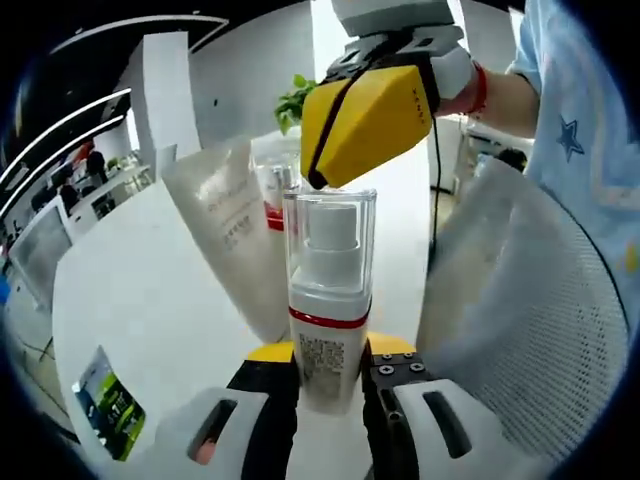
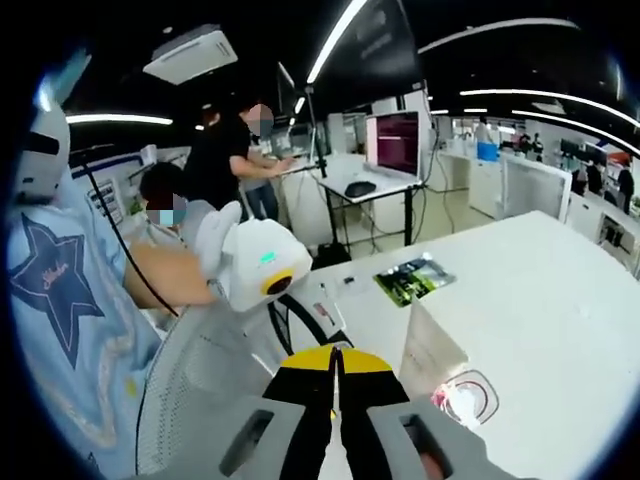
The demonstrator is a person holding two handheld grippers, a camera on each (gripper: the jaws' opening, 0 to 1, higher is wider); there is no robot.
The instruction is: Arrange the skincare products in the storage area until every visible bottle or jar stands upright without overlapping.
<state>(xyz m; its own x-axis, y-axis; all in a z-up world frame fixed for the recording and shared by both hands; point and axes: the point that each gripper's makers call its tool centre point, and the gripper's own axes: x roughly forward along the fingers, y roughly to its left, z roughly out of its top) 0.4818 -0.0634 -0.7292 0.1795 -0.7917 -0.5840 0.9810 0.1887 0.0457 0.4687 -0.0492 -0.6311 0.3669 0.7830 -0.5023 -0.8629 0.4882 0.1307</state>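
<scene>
My left gripper [image 1: 330, 385] is shut on a white spray bottle [image 1: 328, 310] with a red band and a clear cap, held upright over the white table [image 1: 150, 300]. Close behind it stand a tall white tube [image 1: 232, 225] and a bottle with a red label [image 1: 272, 195]. The yellow right gripper [image 1: 318, 180] comes down from above, its tip at the cap's top rim. In the right gripper view my right gripper [image 2: 337, 385] is shut with nothing between its jaws. To its right I see the white tube [image 2: 432, 345] and a clear cap [image 2: 466, 397] from above.
White mesh [image 1: 540, 330] rises on the right, also seen as white mesh [image 2: 200, 385]. A green leaflet [image 1: 108, 405] lies on the table, the same green leaflet [image 2: 414, 278]. The person's sleeve [image 2: 60, 290] is close. Other people stand at a desk [image 2: 350, 185] behind.
</scene>
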